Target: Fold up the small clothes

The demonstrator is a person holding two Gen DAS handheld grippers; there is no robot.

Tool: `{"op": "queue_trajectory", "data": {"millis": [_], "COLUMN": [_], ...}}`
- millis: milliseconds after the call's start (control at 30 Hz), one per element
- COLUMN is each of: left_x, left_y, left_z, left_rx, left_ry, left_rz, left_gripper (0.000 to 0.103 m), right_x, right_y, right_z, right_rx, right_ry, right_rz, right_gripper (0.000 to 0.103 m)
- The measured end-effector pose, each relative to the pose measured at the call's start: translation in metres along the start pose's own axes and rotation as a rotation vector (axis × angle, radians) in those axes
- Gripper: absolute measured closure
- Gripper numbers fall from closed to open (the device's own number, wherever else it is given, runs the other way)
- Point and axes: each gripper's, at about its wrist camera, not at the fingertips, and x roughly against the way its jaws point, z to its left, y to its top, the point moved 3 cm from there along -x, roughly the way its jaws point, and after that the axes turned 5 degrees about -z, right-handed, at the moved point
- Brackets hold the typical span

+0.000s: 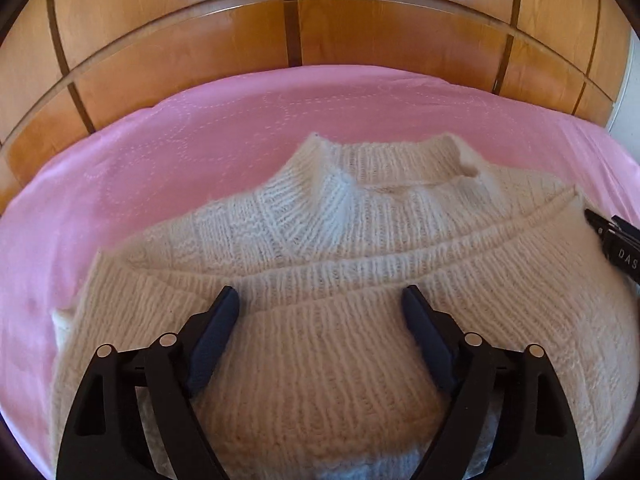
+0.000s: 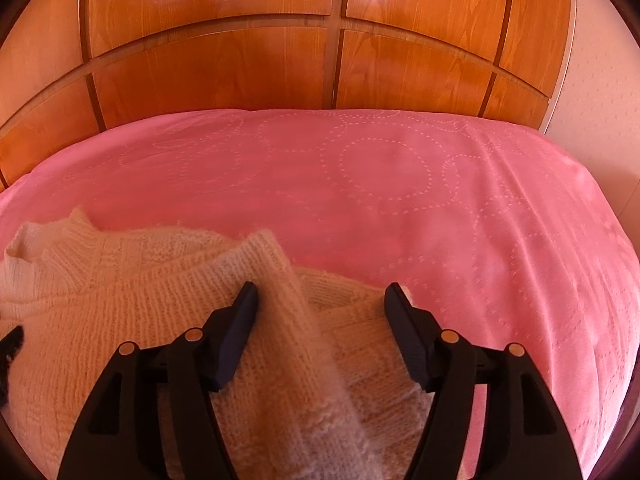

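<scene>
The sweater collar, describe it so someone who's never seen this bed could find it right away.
A pink bedspread lies below wooden panels, with a cream knitted sweater on it. The collar is the ribbed band at the edge nearest the panels, the only part that stands up and gapes open.

The left claw (image 1: 320, 300) is pointing steeply downward with its jaws standing wide apart, the blue pads (image 1: 214, 340) pressing on nothing. The right claw (image 2: 320, 298) is tilting down at a similar slant, its jaws also parted and gripping nothing. A tip of the right claw is showing at the right edge of the left wrist view.
</scene>
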Motion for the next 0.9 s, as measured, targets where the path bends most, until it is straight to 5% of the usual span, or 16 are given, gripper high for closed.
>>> {"op": "queue_trajectory", "data": {"millis": [233,467,600,633,800,900], "left_x": [0.025,0.053,0.035,0.033,0.029,0.028], "left_y": [-0.006,-0.023,-0.031,-0.029,-0.029,-0.029], "left_z": [0.013,0.058,0.075,0.076,0.081,0.082], "left_rx": [0.041,0.020,0.111,0.118,0.141,0.144], "left_ry": [-0.044,0.197,0.141,0.132,0.100,0.100], "left_rz": [-0.069,-0.166,-0.105,-0.096,-0.093,-0.091], "left_gripper": [0.020,0.020,0.016,0.015,0.014,0.013], "right_x": [0.000,-0.001,0.013,0.024,0.068,0.096], "right_y": [0.000,0.000,0.000,0.001,-0.008,-0.023], "right_z": [-0.003,-0.011,-0.008,-0.004,0.018,0.032], "right_rx": [-0.003,-0.043,-0.024,-0.005,0.116,0.144], "right_ry": [-0.022,-0.022,-0.041,-0.029,0.078,0.214], "right_rz": [-0.002,0.002,-0.065,-0.112,-0.156,-0.185], "right_gripper": [0.030,0.019,0.011,0.002,0.002,0.002]}}
